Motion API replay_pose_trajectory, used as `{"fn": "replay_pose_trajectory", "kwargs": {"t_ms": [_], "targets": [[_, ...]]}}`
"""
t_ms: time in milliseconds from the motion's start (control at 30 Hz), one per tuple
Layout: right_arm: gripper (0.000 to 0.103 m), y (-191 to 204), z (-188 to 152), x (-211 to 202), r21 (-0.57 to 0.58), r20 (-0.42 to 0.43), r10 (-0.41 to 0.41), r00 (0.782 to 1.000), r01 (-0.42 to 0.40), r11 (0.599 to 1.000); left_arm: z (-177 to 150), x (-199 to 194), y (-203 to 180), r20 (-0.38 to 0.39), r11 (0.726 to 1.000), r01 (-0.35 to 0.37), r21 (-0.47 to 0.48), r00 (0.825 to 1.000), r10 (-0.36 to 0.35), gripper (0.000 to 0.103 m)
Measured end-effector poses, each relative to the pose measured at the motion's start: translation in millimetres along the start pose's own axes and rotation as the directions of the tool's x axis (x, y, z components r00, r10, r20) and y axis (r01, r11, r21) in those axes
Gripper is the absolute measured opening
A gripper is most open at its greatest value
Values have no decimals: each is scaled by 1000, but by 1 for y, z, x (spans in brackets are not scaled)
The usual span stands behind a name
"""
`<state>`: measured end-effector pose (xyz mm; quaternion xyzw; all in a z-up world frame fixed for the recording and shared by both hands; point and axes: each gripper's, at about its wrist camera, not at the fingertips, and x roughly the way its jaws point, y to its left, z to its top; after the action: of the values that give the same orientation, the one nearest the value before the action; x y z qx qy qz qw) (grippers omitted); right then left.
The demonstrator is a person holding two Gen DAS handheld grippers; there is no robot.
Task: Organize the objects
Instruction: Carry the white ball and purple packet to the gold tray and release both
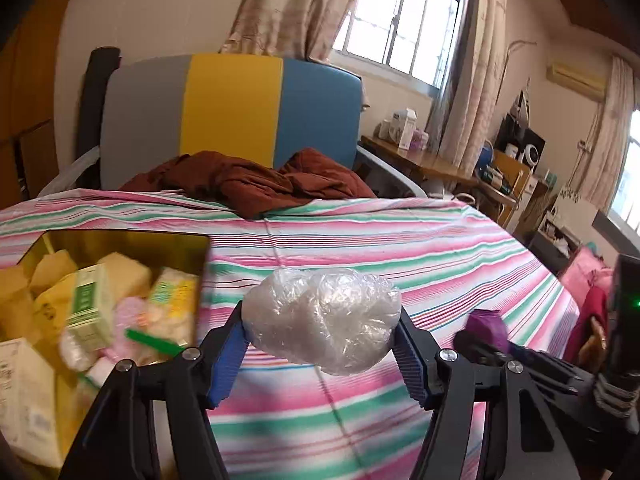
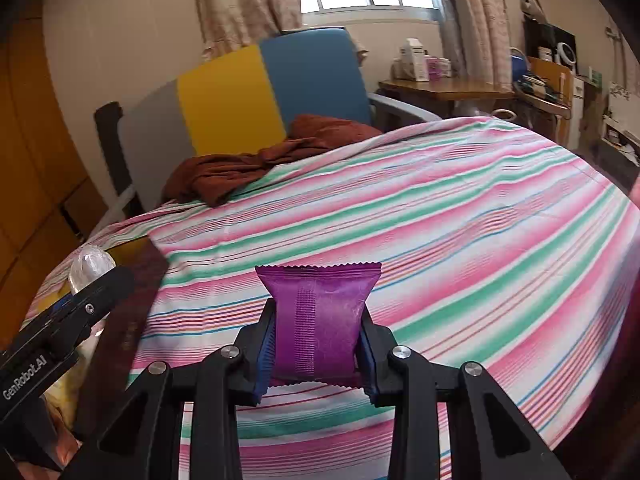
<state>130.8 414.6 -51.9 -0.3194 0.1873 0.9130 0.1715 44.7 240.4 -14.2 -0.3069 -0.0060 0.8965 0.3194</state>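
Observation:
My left gripper [image 1: 320, 344] is shut on a clear crinkled plastic packet [image 1: 324, 320] and holds it above the striped bed sheet [image 1: 400, 240], just right of a gold tin box [image 1: 120, 240] filled with several small packets and cartons. My right gripper [image 2: 316, 344] is shut on a purple snack packet [image 2: 320, 320], held upright above the sheet. The purple packet also shows in the left wrist view [image 1: 486, 326] at the right. The left gripper [image 2: 72, 304] and its clear packet [image 2: 90, 266] show at the left edge of the right wrist view.
A crumpled brown cloth [image 1: 256, 184] lies at the far end of the bed against a grey, yellow and blue headboard [image 1: 232, 108]. A wooden desk [image 1: 420, 160] with boxes stands by the window at the right.

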Motion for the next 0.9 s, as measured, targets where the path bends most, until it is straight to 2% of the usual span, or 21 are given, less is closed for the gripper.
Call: {"fn": "replay_pose_trajectory", "kwargs": {"t_ms": [200,533,667,900], "targets": [[35,43,-6,-6,-74,-3,86,996,-86,994,-8,-33,26,10,999,-31,-16,999,31,67],[35,86,-14,-9,-137,-49,169,984,-174,975,-24,-70,74,5,993,-96,-72,995,96,68],[35,107,-18,-12,-173,-69,215,974,-223,959,-28,-82,98,1,985,-120,-123,993,121,68],[35,147,-20,-18,-234,-102,288,952,-305,923,-30,-95,128,3,971,-183,-151,983,186,68]]}}
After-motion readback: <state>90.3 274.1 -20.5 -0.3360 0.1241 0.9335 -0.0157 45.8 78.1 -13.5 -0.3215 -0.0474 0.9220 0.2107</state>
